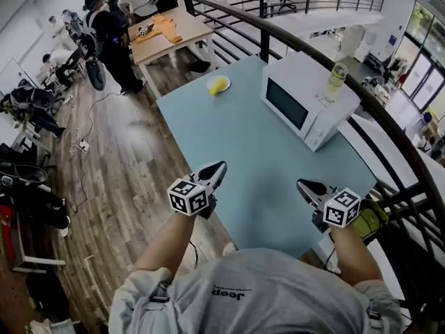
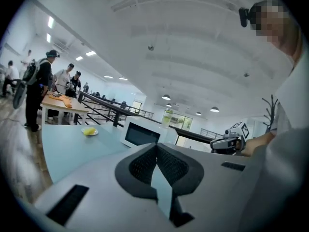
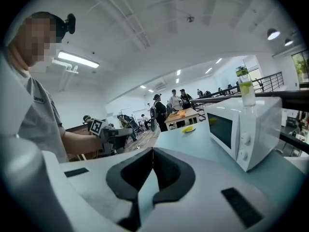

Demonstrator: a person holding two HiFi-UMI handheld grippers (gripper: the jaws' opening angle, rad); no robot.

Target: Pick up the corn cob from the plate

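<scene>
Because the corn cob [image 1: 217,84] lies untouched on its white plate [image 1: 227,83] at the far end of the blue table [image 1: 264,152], I judge the task hardly begun: reaching, gripping and lifting all remain. My left gripper [image 1: 220,165] and right gripper [image 1: 302,184] are both pressed together and empty, well apart from it. The cob looks small, yellow and slightly curved.

Grey short-sleeved T-shirt [image 1: 243,294] with small dark lettering at the chest. Grey straps [image 1: 159,296] with dark buckles lie on both shoulders, and a black camera [image 2: 245,15] sits at the head. Both the left gripper [image 1: 217,167] and the right gripper [image 1: 304,184] have pale grey shells, black ribbed pads [image 2: 143,166] and white cubes [image 1: 188,196] with black square markers; the right one has a yellow-green part [image 1: 370,221]
</scene>
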